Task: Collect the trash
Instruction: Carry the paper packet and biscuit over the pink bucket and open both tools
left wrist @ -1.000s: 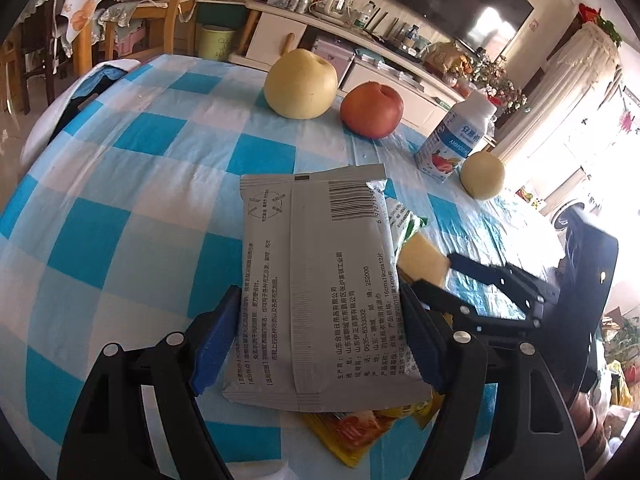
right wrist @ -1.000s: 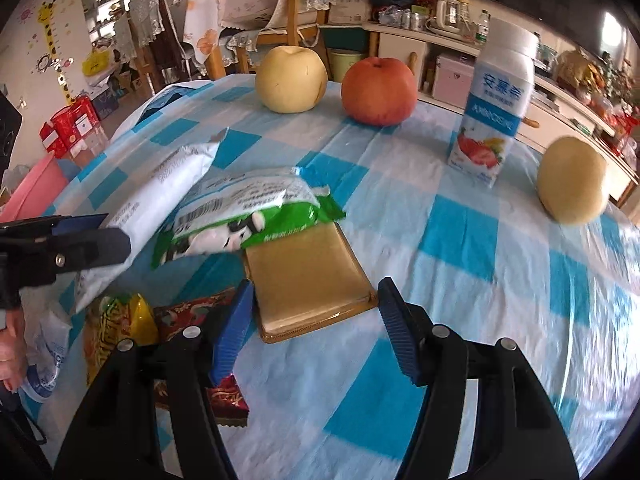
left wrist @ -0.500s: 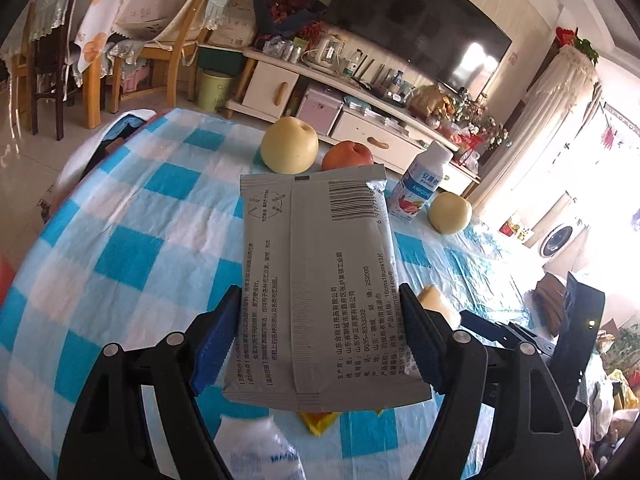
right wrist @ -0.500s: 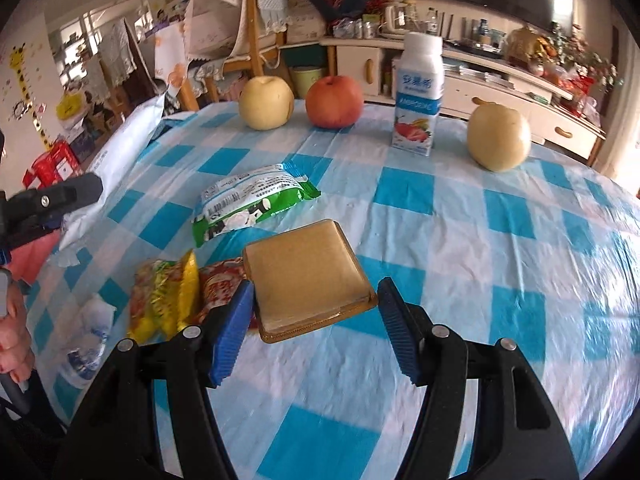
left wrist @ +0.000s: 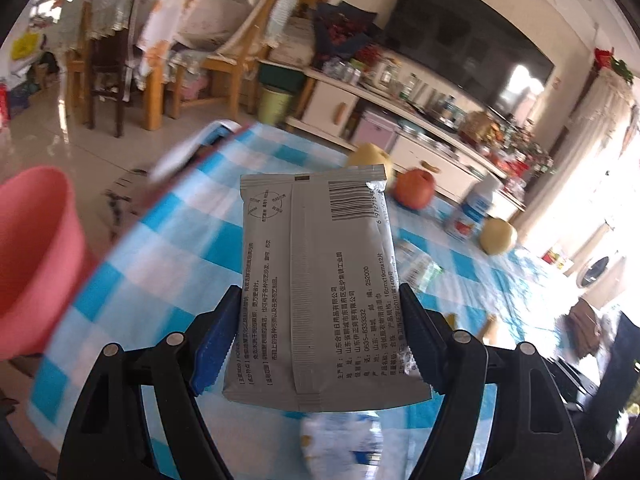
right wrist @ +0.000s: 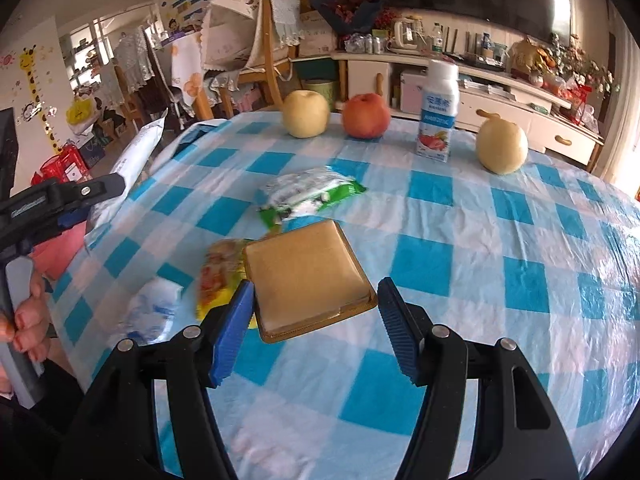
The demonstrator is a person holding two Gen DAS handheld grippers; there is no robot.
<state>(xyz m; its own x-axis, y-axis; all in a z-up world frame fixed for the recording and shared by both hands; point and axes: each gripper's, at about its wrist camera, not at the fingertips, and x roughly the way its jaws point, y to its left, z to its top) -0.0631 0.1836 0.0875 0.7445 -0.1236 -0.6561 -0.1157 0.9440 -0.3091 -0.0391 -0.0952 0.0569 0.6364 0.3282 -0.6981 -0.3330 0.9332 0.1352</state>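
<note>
left gripper point(left wrist: 316, 336) clamps silver packet point(left wrist: 320, 280) | right gripper point(right wrist: 314, 328) clamps gold tray point(right wrist: 306, 276)

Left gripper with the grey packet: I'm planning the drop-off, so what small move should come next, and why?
Probably swing the left gripper toward the pink basin and stop over its mouth before opening. The grey packet is clamped between the pads and lifted off the checked tablecloth, while the basin sits beside the table edge, off to that gripper's left, not yet under the packet.
</note>
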